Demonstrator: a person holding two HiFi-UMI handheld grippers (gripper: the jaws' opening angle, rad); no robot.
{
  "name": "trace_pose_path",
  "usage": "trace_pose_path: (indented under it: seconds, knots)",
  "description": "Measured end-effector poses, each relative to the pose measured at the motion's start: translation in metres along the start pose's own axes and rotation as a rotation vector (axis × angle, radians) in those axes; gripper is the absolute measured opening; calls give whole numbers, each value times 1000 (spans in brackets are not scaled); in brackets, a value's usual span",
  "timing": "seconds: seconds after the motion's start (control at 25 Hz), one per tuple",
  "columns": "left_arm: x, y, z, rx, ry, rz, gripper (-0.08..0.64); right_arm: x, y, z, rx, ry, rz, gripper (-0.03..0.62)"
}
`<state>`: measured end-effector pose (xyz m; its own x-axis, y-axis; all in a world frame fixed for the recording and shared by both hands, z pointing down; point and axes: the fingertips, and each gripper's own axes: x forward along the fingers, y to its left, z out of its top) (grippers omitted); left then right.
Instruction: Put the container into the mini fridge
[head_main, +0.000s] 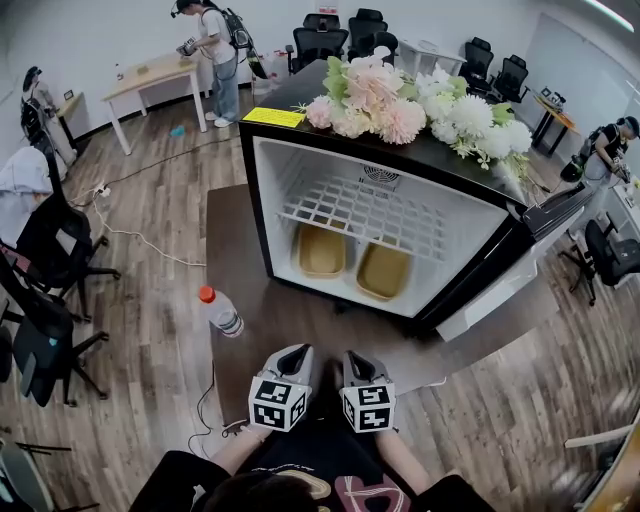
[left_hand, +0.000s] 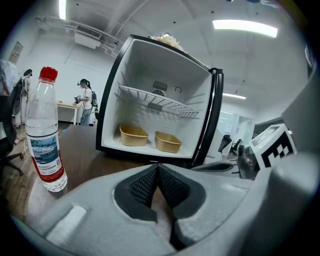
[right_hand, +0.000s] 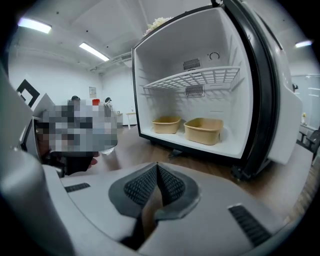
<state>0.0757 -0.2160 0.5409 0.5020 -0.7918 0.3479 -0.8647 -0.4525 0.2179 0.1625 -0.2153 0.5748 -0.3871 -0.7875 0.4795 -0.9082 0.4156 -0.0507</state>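
I've got left gripper (head_main: 290, 352) and right gripper (head_main: 360, 355) both clenched empty, side by side near me. Left container (head_main: 321, 250) and right container (head_main: 384, 270) sit inside the open mini fridge (head_main: 288, 180).

The black mini fridge (head_main: 275, 180) is white inside, the containers (head_main: 321, 251) are tan, the bottle (head_main: 222, 315) has a red cap, and the flowers (head_main: 400, 105) are pink and white.

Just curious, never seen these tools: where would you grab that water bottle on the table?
Probably the labelled middle of the water bottle, approached level by the nearer left gripper, jaws opened first. It stands upright, and its body is straight there.
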Motion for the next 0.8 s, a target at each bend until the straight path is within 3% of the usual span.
trace_pose_path:
  seconds: [0.16,0.4,0.8]
  knots:
    - [-1,2,-2,-7,5,8,8,3,1,-1,4,6,5,7]
    - [3,-3,-7,-16,32,-44,8,7,-3,-3,29,28,-4,7]
    - [7,4,-14,-31,70,-18,8,11,-2,-8,25,53,-2,6]
